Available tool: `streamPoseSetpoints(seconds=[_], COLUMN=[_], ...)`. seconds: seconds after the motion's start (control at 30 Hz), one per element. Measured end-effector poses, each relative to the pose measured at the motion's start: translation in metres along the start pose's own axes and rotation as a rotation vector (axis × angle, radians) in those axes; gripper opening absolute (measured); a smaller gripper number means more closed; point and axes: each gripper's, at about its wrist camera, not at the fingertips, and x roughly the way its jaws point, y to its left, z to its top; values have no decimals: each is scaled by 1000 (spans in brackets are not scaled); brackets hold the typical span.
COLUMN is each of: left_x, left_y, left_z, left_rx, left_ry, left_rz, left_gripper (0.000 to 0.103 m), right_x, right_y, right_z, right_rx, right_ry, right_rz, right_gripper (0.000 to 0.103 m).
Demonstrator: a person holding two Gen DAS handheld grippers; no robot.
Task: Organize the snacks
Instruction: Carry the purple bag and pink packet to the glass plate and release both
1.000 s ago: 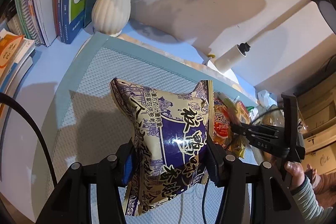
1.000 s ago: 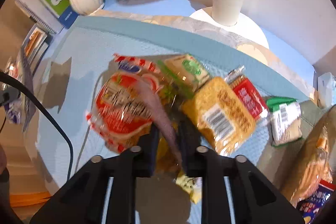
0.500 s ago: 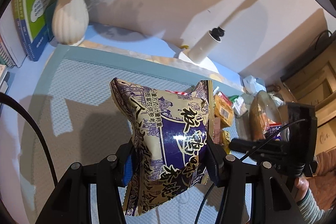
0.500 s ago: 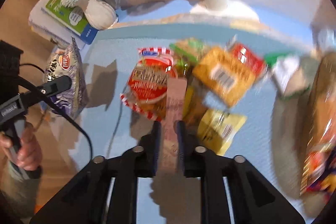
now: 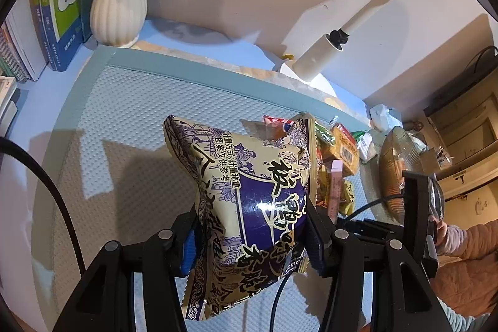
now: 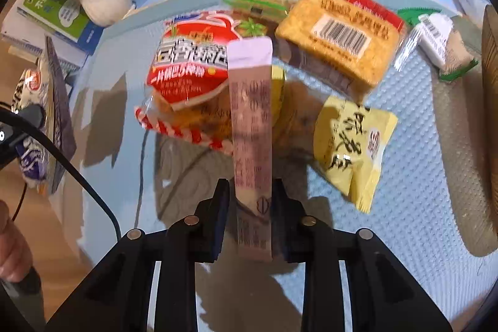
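While the left hand-held gripper [image 5: 250,241] is clamping the purple-and-gold snack bag [image 5: 249,201] above the blue mat [image 5: 130,120], the right hand-held gripper [image 6: 250,207] is pinching a pink stick packet [image 6: 251,126] over the snack pile, likely needing a clear sorting spot next.

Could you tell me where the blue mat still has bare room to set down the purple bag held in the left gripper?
Bare mat lies between the white vase and the purple bag, up to the mat's far border. The right side is crowded: red packet, orange barcode pack, yellow packet. A smaller free strip lies right of the yellow packet.
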Motion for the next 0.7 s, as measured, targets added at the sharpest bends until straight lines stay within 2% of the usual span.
streamPoseSetpoints(seconds=[0.13,0.33,0.5,0.7], left_x=[-3,-1,6,16], left_y=[0,-15,-45,-96], left_z=[1,6,12,20], left_rx=[9,45,87,164], left_ry=[-2,-4,-9,-11], left_rz=[0,-11,-31,-70], left_gripper=[53,53,53,53], right_x=[-4,-35,-69,-119], right_y=[4,0,-7,-36], right_z=[-2,-12,-18,-23], right_rx=[-13,26,36,78], right_ry=[-20,-66,-114,-186], right_rz=[-9,121,136,111], right_gripper=[17,17,17,17])
